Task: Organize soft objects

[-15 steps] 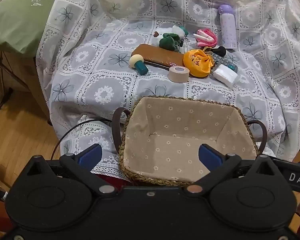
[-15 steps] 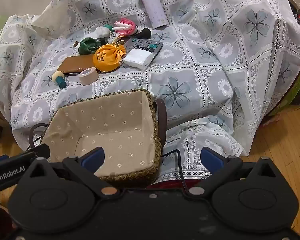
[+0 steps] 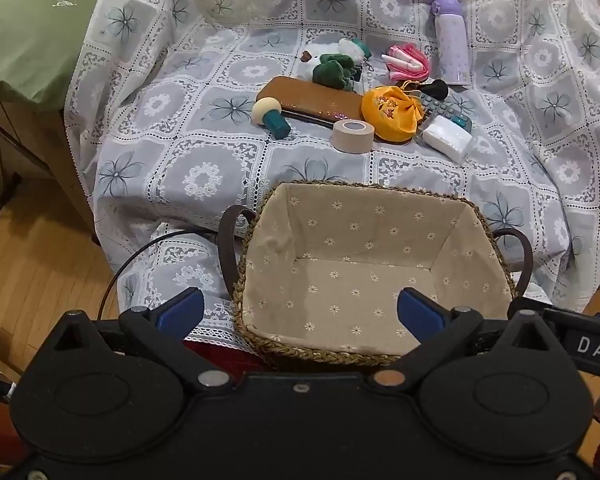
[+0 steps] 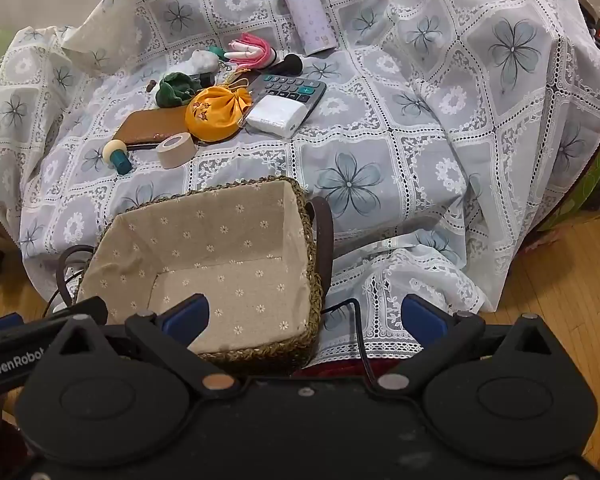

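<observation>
A woven basket (image 3: 476,208) with a beige flowered lining stands at the near edge of the cloth-covered surface; it also shows in the right wrist view (image 4: 300,200). Beyond it lie an orange drawstring pouch (image 3: 392,114) (image 4: 216,114), a green cloth item (image 3: 332,74) (image 4: 176,90), a white plush (image 3: 340,50) (image 4: 202,60) and a pink bundle (image 3: 408,62) (image 4: 254,50). My left gripper (image 3: 300,312) is open and empty over the basket's near rim. My right gripper (image 4: 304,314) is open and empty at the basket's right side.
Hard items lie among the soft ones: a brown case (image 3: 312,100), a tape roll (image 3: 352,136), a mushroom-shaped toy (image 3: 270,116), a calculator (image 4: 296,88), a white box (image 4: 276,116) and a purple bottle (image 3: 450,50). A green pillow (image 3: 32,36) lies at far left. Wood floor surrounds.
</observation>
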Action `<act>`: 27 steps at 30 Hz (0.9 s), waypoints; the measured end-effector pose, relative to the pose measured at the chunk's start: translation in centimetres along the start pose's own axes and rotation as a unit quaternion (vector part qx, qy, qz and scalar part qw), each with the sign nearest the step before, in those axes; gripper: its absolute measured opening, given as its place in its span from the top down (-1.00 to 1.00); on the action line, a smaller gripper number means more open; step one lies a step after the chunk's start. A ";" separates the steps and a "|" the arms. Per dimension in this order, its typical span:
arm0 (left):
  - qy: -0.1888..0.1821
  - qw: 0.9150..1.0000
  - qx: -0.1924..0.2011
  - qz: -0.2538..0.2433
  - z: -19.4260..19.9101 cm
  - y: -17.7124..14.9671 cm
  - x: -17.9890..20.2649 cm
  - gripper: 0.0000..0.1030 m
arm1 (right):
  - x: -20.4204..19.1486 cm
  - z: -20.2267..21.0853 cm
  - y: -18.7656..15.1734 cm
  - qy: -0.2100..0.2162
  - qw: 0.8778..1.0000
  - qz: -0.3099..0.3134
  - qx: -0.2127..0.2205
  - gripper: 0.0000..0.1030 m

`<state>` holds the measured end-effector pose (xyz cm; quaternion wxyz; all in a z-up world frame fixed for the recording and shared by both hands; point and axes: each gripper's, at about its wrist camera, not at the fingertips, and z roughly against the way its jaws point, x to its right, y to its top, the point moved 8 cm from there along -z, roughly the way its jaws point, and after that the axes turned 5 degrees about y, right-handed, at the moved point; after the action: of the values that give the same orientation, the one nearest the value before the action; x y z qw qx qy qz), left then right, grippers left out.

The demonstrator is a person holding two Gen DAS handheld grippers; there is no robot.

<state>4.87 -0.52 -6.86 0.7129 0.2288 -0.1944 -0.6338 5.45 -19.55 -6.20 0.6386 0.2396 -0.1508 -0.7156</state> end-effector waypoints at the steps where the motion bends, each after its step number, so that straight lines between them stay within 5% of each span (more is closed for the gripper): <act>1: 0.000 1.000 0.000 0.000 0.0 0.0 0.0 -0.93 | 0.0 0.0 0.0 0.000 1.000 0.000 0.000 -0.99; 27: 0.000 1.000 -0.001 -0.002 -0.1 -0.2 0.0 -0.93 | 0.1 -0.1 0.0 -0.001 1.000 -0.005 -0.004 -0.99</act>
<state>4.75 -0.53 -7.04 0.7116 0.2283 -0.1929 -0.6358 5.54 -19.68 -6.30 0.6362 0.2370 -0.1469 -0.7194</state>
